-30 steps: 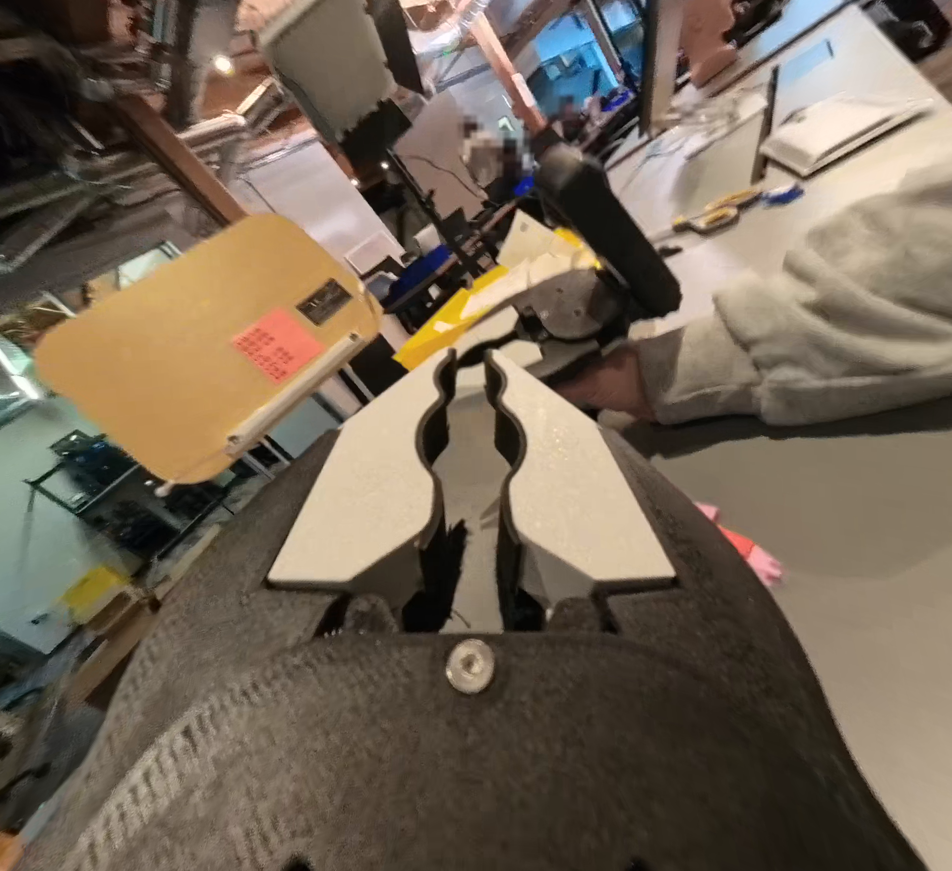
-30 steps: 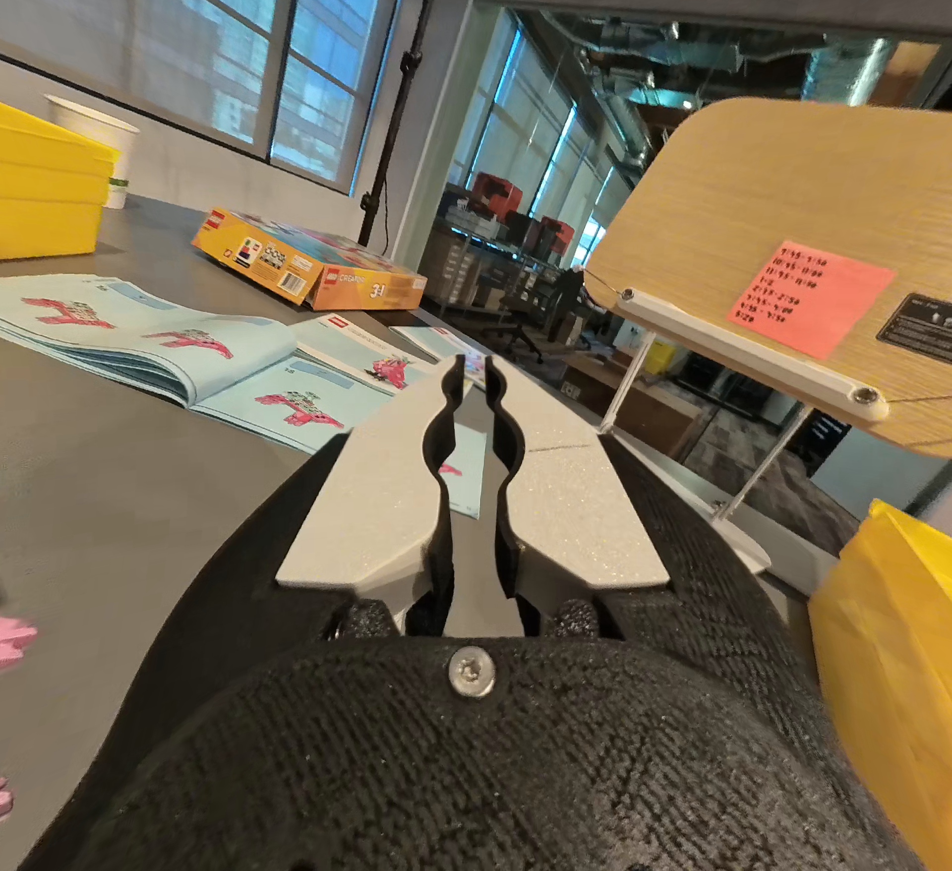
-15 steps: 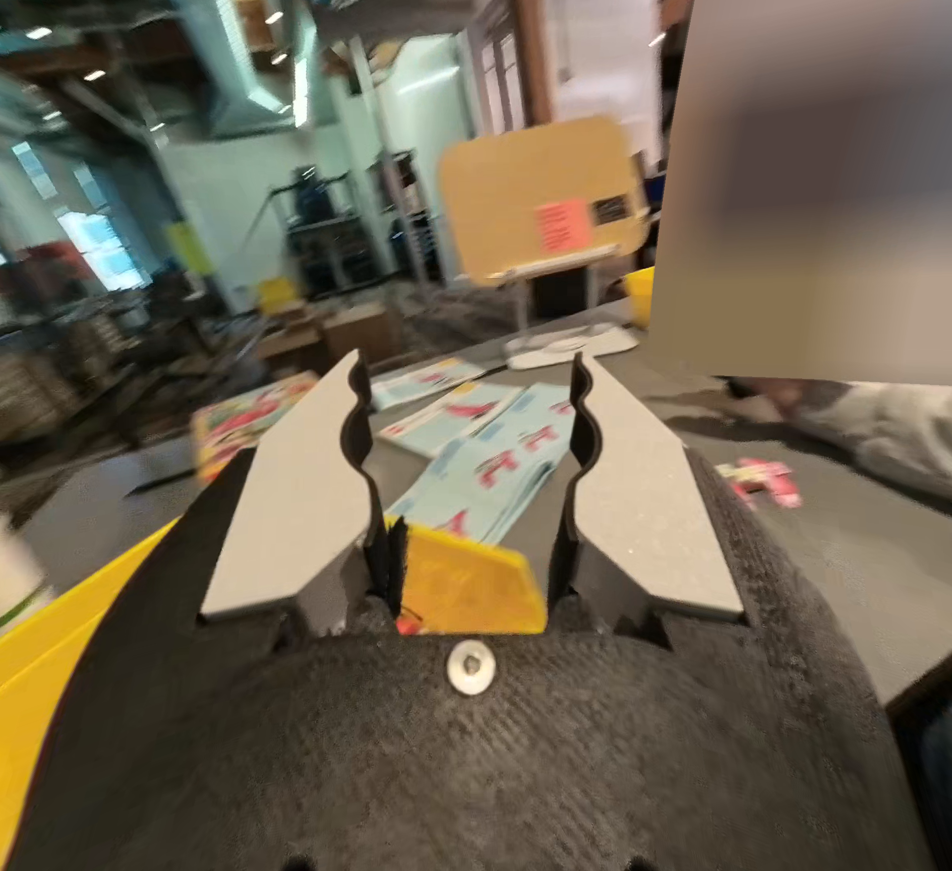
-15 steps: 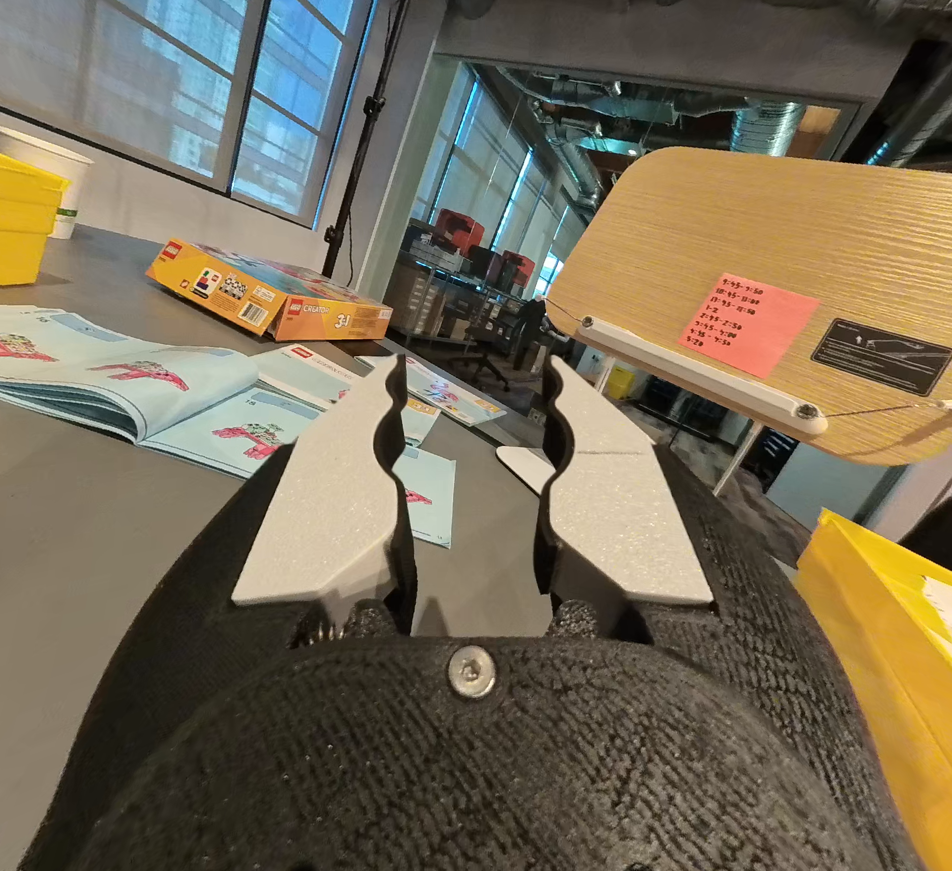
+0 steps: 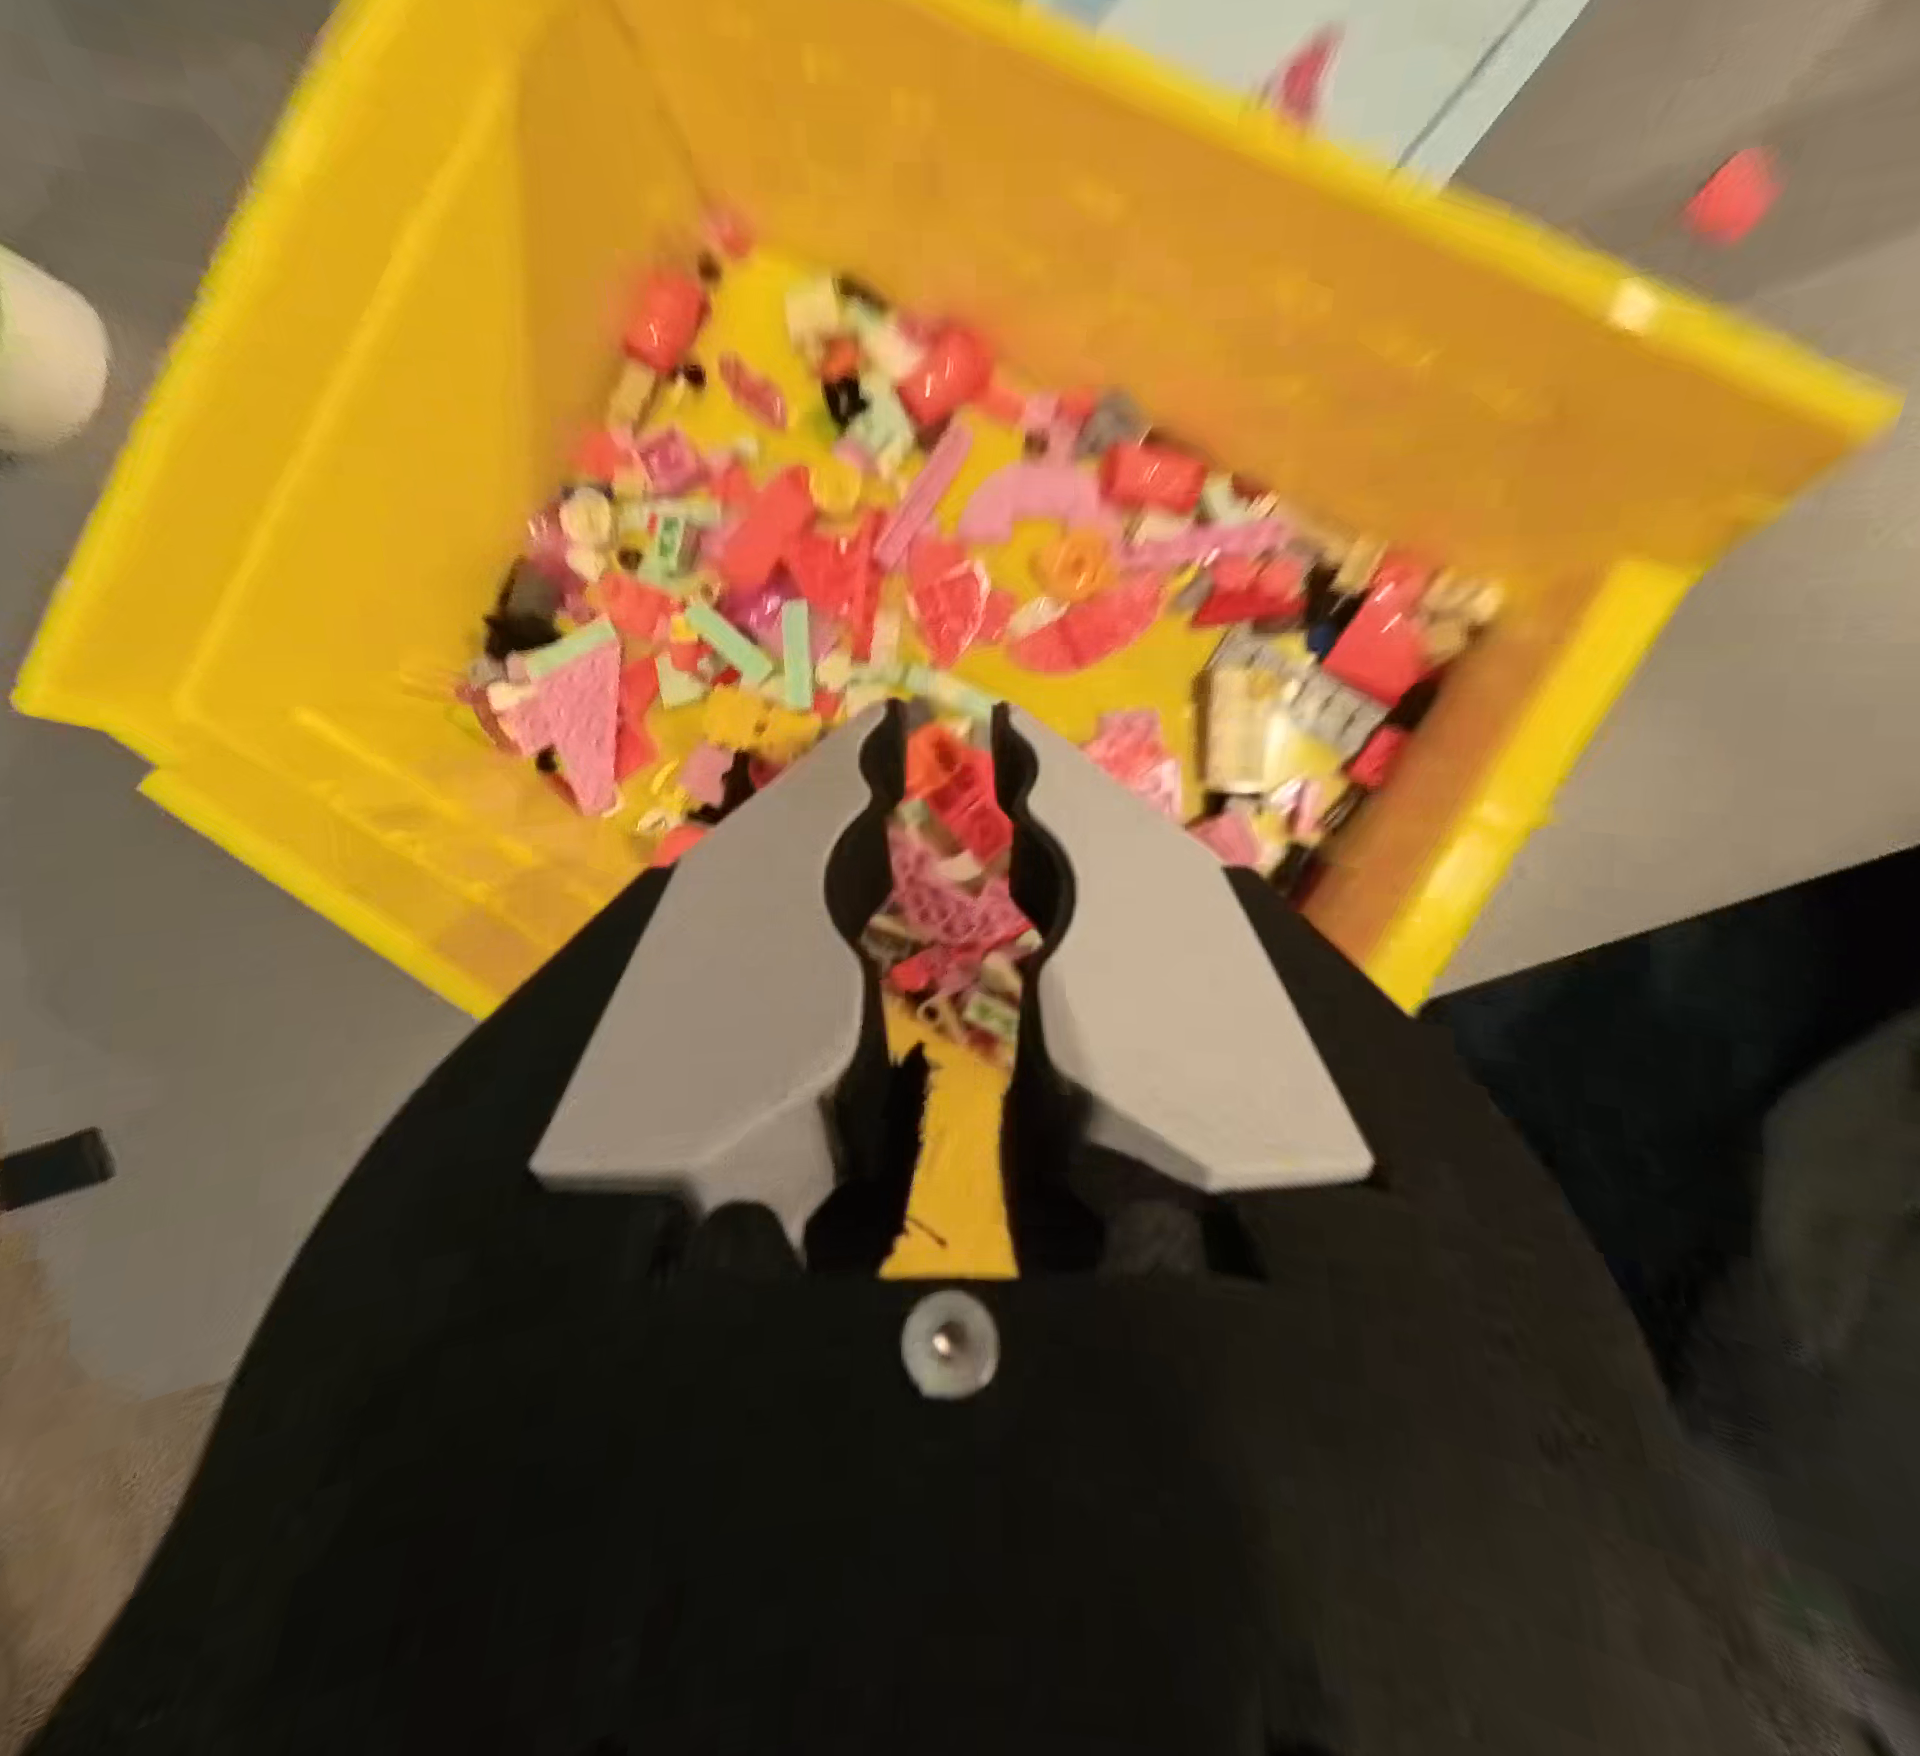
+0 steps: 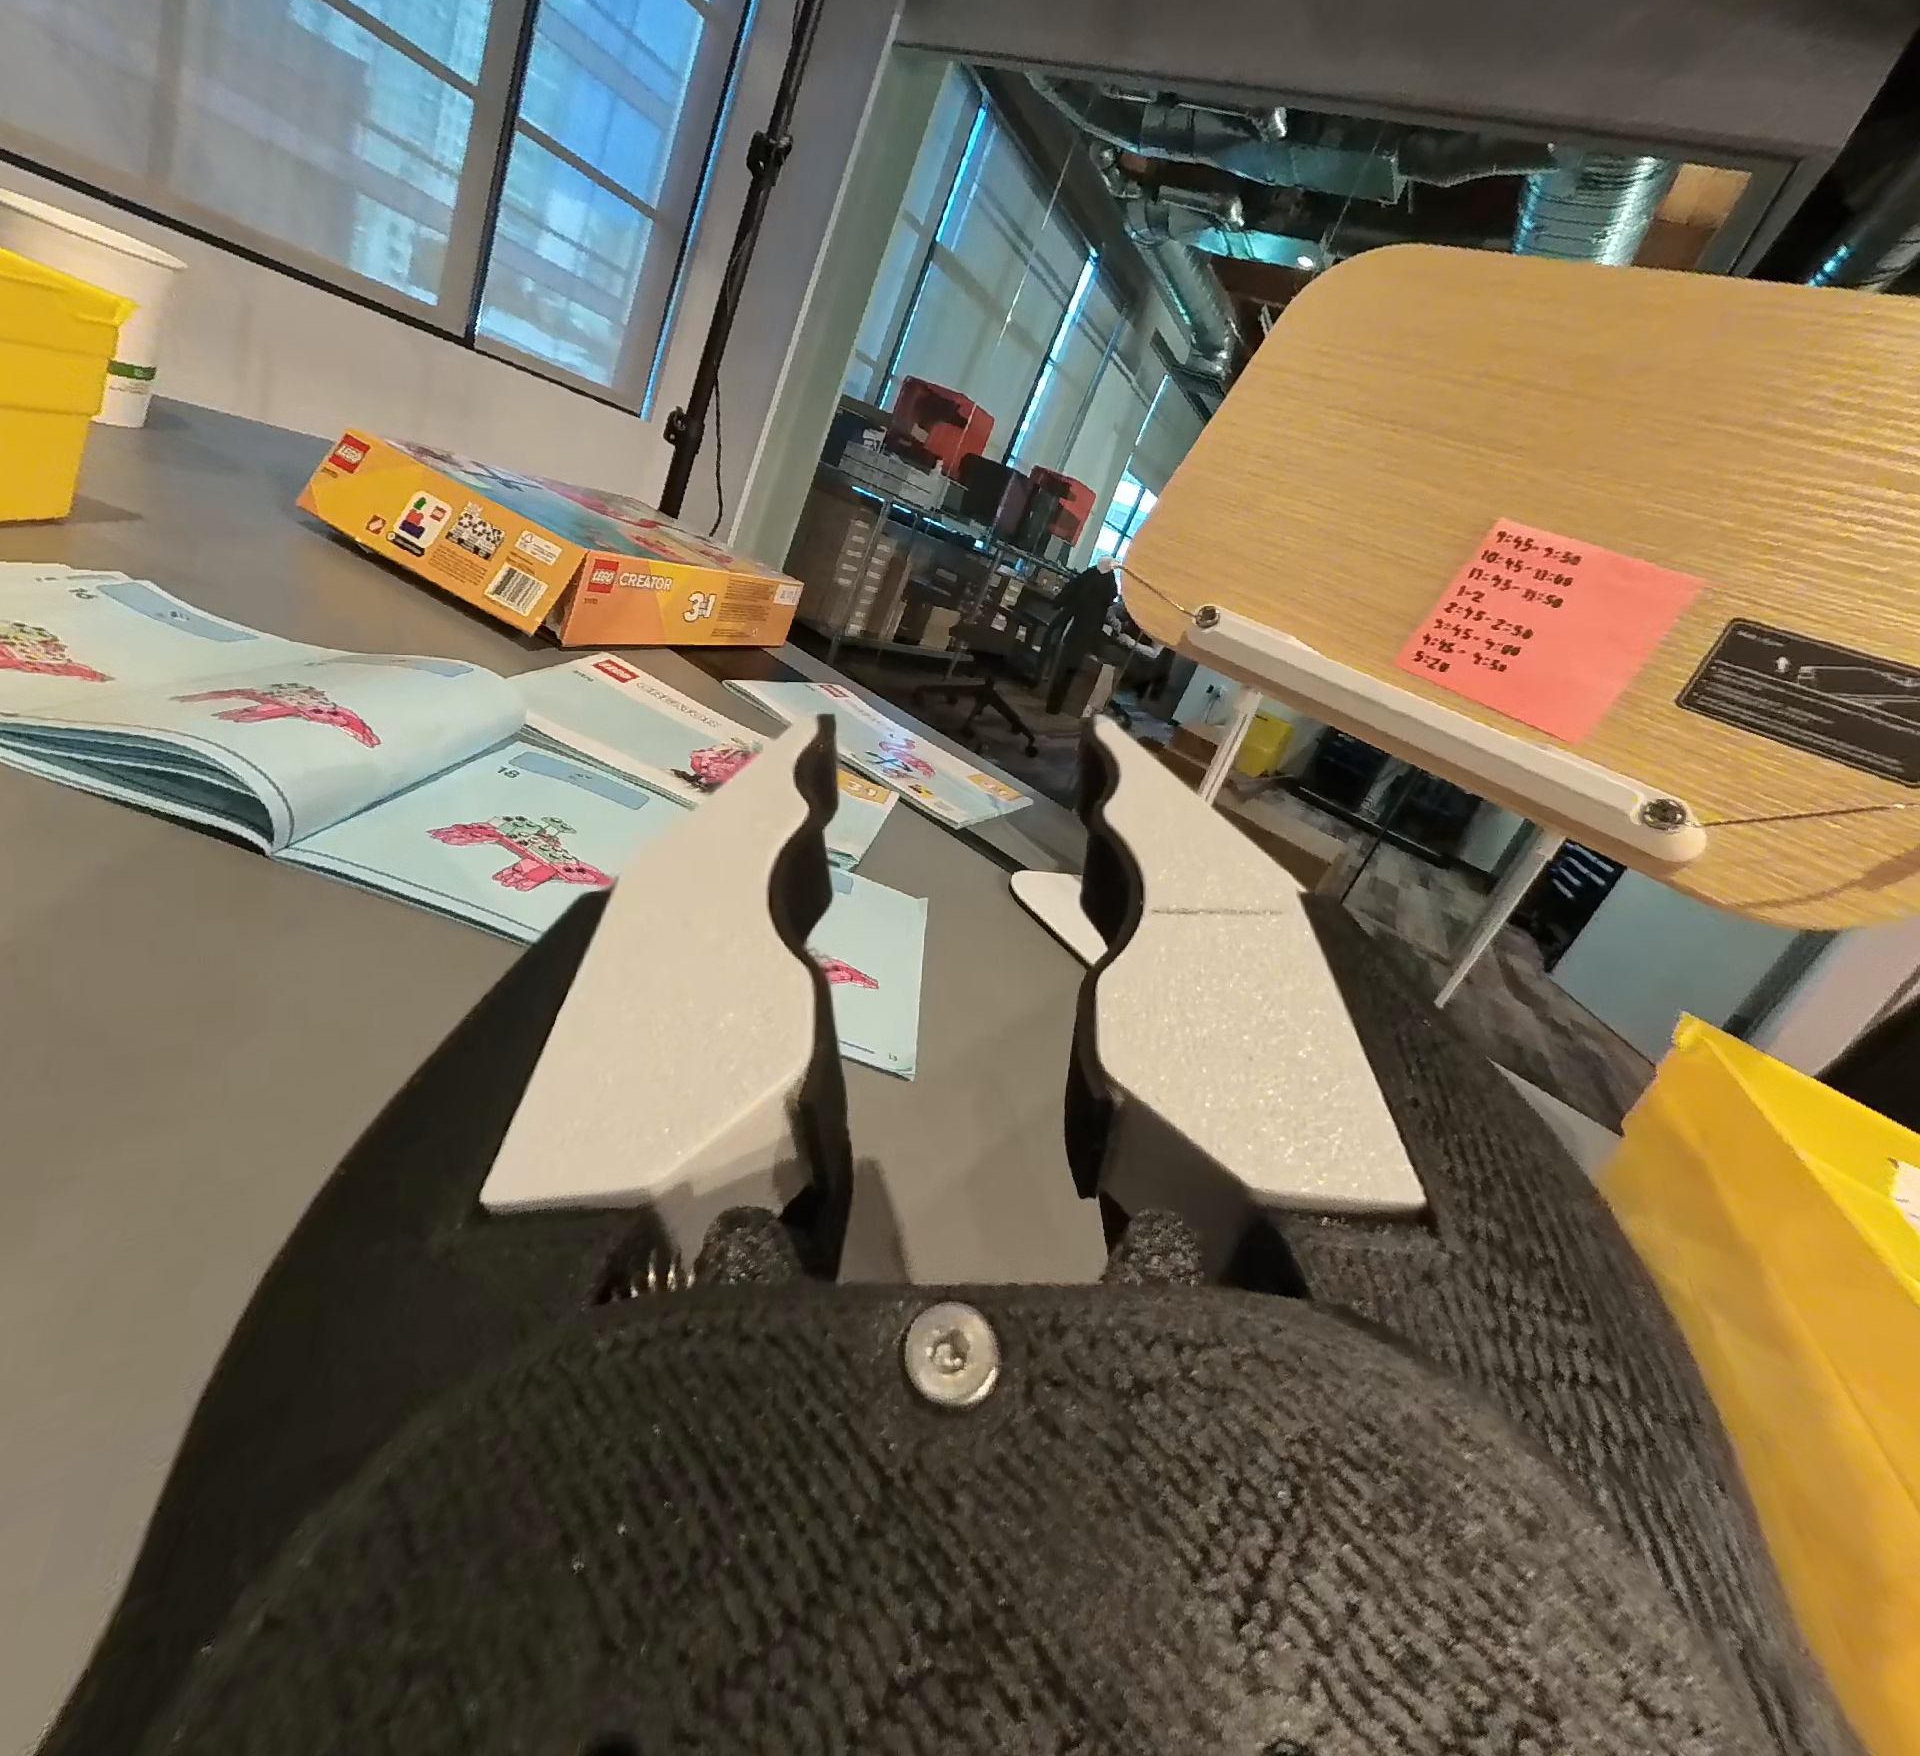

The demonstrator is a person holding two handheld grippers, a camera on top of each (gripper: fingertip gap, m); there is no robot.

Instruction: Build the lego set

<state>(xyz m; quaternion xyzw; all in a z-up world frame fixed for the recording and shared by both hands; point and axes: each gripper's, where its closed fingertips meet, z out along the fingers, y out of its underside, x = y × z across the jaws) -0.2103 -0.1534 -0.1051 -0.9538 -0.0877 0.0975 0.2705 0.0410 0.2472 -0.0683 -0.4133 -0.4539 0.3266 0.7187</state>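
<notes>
The left hand-held gripper (image 5: 943, 719) points steeply down into the yellow bin (image 5: 1039, 179), jaws narrowly parted and empty, tips over the heap of loose Lego pieces (image 5: 831, 563): pink, red, mint, all jumbled on the bin floor. The picture is blurred, so which piece it is after cannot be told. Best bet here: steady up, single out one brick lying clear of its neighbours, and close on its flat sides, not a corner. Over on the right, the right hand-held gripper (image 6: 954, 750) sits low and level above the grey surface (image 6: 208, 1031), jaws wide, nothing held, facing the open instruction booklet (image 6: 312, 750) and the orange Lego box (image 6: 540, 563) beyond.
</notes>
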